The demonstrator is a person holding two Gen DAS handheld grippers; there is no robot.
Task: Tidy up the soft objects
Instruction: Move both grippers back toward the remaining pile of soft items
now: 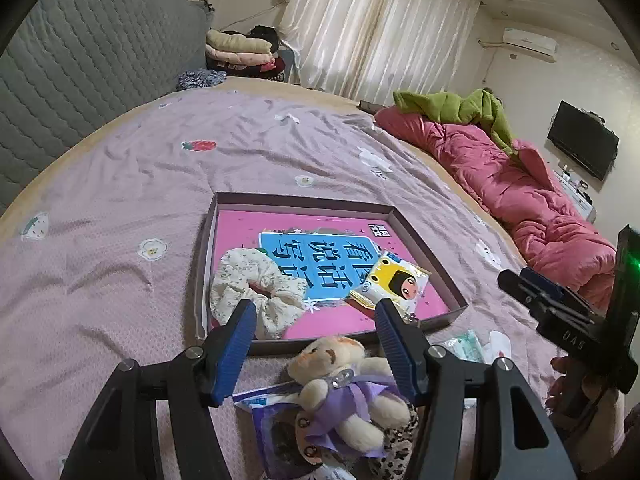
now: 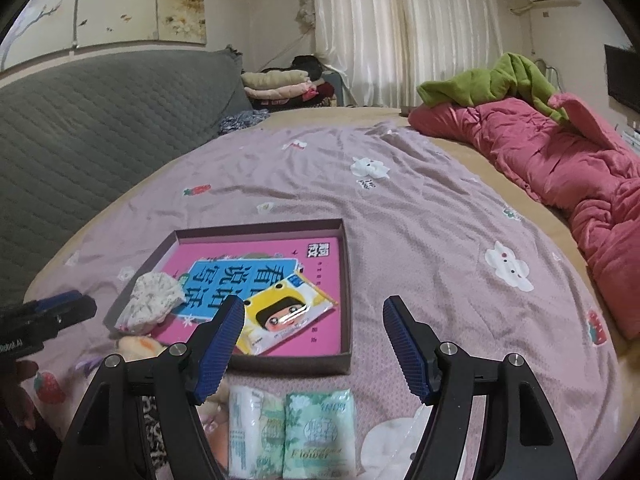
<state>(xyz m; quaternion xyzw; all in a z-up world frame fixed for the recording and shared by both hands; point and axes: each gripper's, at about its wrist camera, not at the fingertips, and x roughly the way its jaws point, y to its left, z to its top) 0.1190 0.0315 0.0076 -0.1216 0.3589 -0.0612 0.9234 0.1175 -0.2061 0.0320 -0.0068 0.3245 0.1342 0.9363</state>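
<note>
Bedroom light fell on a wide bed (image 1: 120, 184) under a mauve sheet printed with strawberries and clouds, a grey quilted headboard to the far left and a pink quilt (image 2: 560, 168) heaped along the right edge. Near the middle lay a shallow box (image 1: 424, 248) with a pink printed floor. Inside it sat a floral scrunchie (image 1: 256, 292) at the near left corner and a yellow cartoon tissue pack (image 2: 288, 316) beside it.

Left tongs (image 1: 316, 312) stood spread wide with nothing between the pads, hanging just over a small plush bear in a purple dress (image 1: 348, 392), which lay on the sheet on the near side of the box, on top of a dark packet and a leopard-print piece. Right tongs (image 2: 314, 308) were likewise spread and empty, above two green tissue packs (image 2: 296, 428) lying side by side near the box's front wall.

By the look of it, the bear would be light and squashy, yielding under the pads; a pinch across the torso or head seemed surer than a limb, which might let it swing. The tissue packs looked light too, but their film wrap could be slick, so a hold across the narrow middle of one pack seemed best. Both lots were still outside the box.
</note>
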